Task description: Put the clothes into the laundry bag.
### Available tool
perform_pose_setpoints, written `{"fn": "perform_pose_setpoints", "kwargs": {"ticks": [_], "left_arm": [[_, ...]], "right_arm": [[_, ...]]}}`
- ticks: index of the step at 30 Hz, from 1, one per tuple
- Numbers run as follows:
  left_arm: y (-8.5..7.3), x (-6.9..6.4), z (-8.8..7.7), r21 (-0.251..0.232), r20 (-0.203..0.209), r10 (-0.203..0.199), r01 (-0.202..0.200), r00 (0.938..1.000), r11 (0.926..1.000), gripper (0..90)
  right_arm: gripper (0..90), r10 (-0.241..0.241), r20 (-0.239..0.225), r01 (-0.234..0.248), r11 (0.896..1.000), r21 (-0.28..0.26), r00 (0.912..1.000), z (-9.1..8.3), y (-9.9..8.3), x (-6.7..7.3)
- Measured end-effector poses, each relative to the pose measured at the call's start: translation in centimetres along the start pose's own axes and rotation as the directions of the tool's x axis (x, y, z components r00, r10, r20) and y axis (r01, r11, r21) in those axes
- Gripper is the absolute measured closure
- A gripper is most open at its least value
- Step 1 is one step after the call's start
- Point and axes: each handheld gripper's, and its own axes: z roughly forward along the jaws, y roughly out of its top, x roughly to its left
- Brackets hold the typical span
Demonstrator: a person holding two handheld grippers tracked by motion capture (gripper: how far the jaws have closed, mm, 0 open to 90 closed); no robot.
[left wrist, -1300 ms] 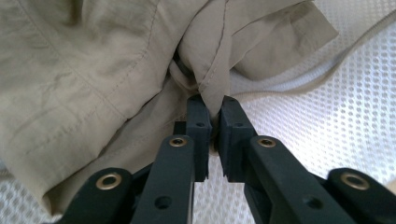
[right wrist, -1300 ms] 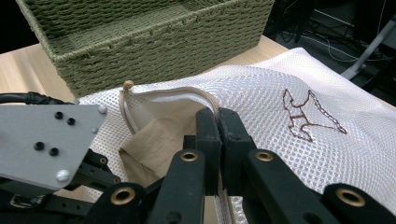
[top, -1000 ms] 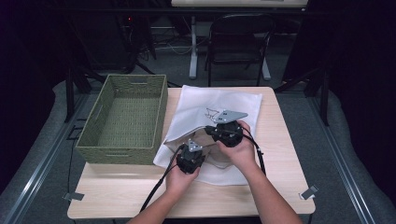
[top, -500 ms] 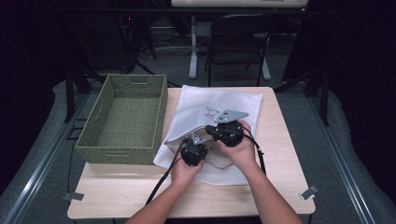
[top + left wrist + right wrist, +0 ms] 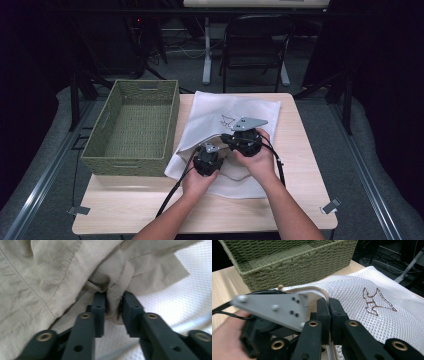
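In the left gripper view, the left gripper is seen with its jaws narrowly apart, a bunched fold of the beige garment caught between them; these jaws have just been opening, so the pinch on the cloth is being loosened rather than tightened, though the fold is not yet free of the pads. Compared with a second earlier in the high view, this gripper has been drawn a little toward the other one. The right gripper is clamped tight on the rim of the white mesh laundry bag, and the mouth is held lifted by it beside the grey plate of the left gripper. The garment is judged to lie inside the bag's mouth, at the bag's near edge on the table. The release is taken to mean that the stuffing step is nearly done: the left gripper can next be withdrawn from the opening. The woven green basket is left standing just beside the bag, untouched.
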Motion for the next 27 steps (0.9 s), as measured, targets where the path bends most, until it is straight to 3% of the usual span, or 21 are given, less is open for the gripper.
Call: {"fn": "perform_pose_setpoints", "kwargs": {"ticks": [1,6,7,10,11,12,17,24,27], "left_arm": [[-0.1,0.2,-0.8,0.016,0.016,0.05,-0.05,0.9986,0.9986,68.5],[-0.8,0.4,-2.7,0.009,0.039,0.047,-0.047,0.9982,0.9988,58.6],[-1.1,0.7,-3.9,0.006,0.056,0.048,-0.048,0.9973,0.9988,57.4],[-1.4,0.8,-4.9,0.017,0.055,0.058,-0.059,0.9968,0.9981,55.3],[-1.7,0.9,-6.0,0.017,0.053,0.073,-0.074,0.9959,0.9971,54.8],[-1.7,0.9,-6.0,0.017,0.053,0.073,-0.074,0.9959,0.9971,54.5],[-2.8,1.9,-9.2,0.015,0.023,0.092,-0.093,0.9955,0.9956,54.0],[-3.8,3.6,-12.3,0.001,-0.002,0.083,-0.083,0.9966,0.9966,53.2],[-4.4,4.6,-13.9,-0.013,-0.027,0.072,-0.073,0.997,0.9973,52.9]], "right_arm": [[88.2,0.001,0.0,-0.001,1.0,-0.003,1.0,0.0,0.0,-0.1],[88.2,0.003,0.002,-0.003,1.0,-0.005,1.0,-0.1,0.0,-0.2],[88.2,0.006,0.003,-0.006,1.0,-0.005,1.0,-0.1,0.0,-0.2],[88.2,0.006,0.002,-0.006,1.0,-0.005,1.0,-0.1,0.0,-0.2],[88.2,0.004,0.004,-0.004,1.0,-0.002,1.0,-0.1,0.0,-0.2],[88.2,0.004,0.004,-0.004,1.0,-0.002,1.0,-0.1,0.0,-0.2],[88.2,0.003,0.002,-0.003,1.0,0.006,1.0,-0.1,-0.1,-0.2],[88.1,0.007,-0.006,-0.007,1.0,0.02,1.0,0.2,-0.3,0.0],[88.0,-0.006,-0.001,0.006,0.999,0.053,1.0,0.5,-0.7,0.3]]}}
